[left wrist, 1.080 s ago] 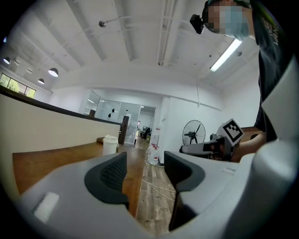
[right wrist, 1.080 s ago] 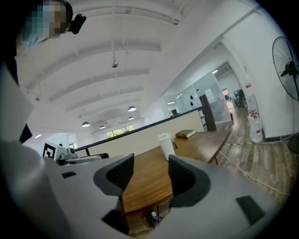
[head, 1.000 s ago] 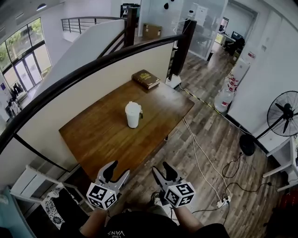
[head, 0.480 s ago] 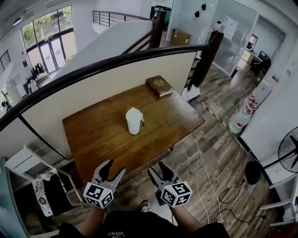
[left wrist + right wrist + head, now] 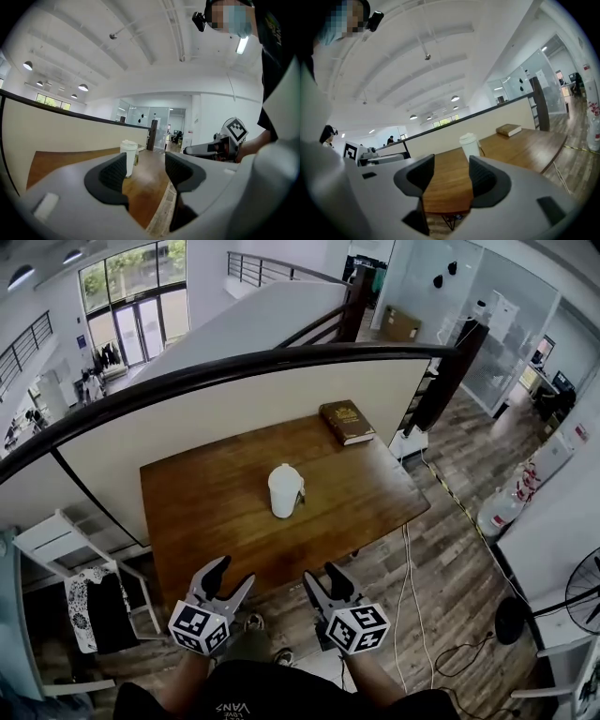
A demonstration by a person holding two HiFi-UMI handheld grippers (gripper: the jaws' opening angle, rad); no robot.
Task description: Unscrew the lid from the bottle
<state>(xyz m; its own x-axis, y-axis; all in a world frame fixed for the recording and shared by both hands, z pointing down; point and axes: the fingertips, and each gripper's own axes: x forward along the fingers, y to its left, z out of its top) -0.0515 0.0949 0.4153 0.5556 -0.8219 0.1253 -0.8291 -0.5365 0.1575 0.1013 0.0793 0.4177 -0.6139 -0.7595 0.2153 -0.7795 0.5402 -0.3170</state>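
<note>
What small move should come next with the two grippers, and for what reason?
Probably move both forward toward the bottle. It stands upright in the middle of the table, lid on, while the left gripper and right gripper hang short of its near edge, jaws apart and empty.

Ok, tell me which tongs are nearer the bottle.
Right, by a little. The right tongs hang short of the table, just right of the bottle; the left tongs hang level with them, further to its left. Neither touches it.
</note>
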